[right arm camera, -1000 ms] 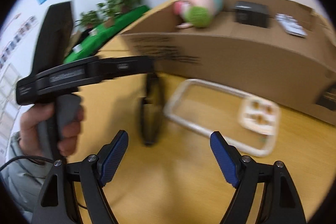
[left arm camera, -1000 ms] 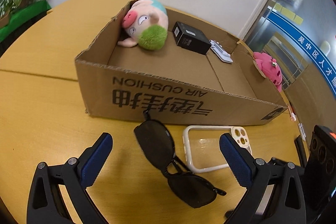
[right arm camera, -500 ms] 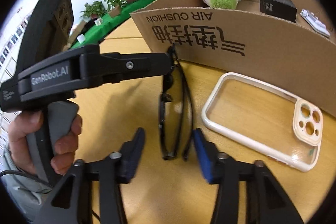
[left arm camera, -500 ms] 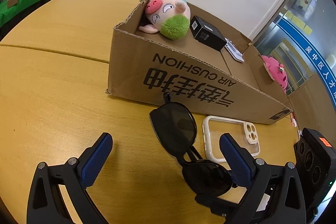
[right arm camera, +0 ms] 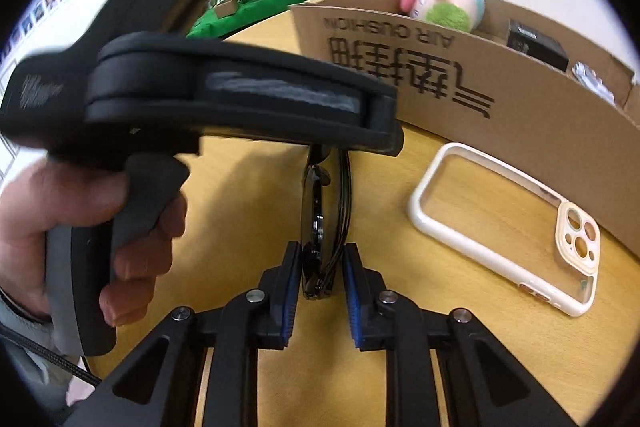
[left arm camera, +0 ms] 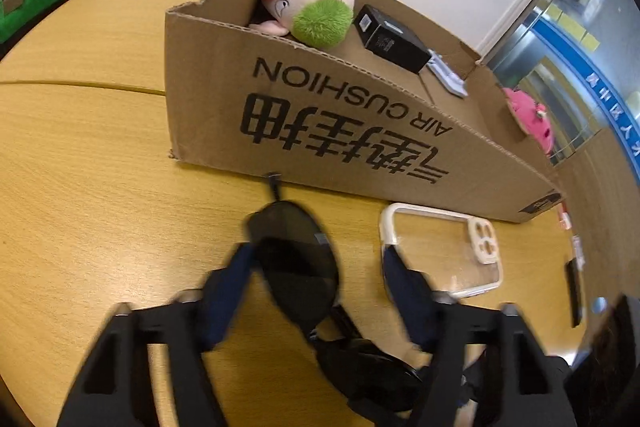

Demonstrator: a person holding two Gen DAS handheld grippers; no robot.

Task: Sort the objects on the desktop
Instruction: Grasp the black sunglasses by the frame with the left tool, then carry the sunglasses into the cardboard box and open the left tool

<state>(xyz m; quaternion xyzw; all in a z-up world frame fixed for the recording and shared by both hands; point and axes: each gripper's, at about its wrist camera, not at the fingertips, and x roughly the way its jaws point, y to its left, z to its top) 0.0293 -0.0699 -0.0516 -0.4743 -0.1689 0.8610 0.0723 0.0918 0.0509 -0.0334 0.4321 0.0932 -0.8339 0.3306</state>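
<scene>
Right wrist view: right gripper [right arm camera: 320, 263], jaws just closing, pinches the folded sunglasses [right arm camera: 326, 211]. Left gripper [left arm camera: 320, 267], also closing, straddles one lens without gripping.

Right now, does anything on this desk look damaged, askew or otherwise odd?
The brown cardboard box has a ragged, torn top edge at its corner beside the pink pig plush toy, and its printed lettering reads upside down. Nothing looks spilled.
</scene>
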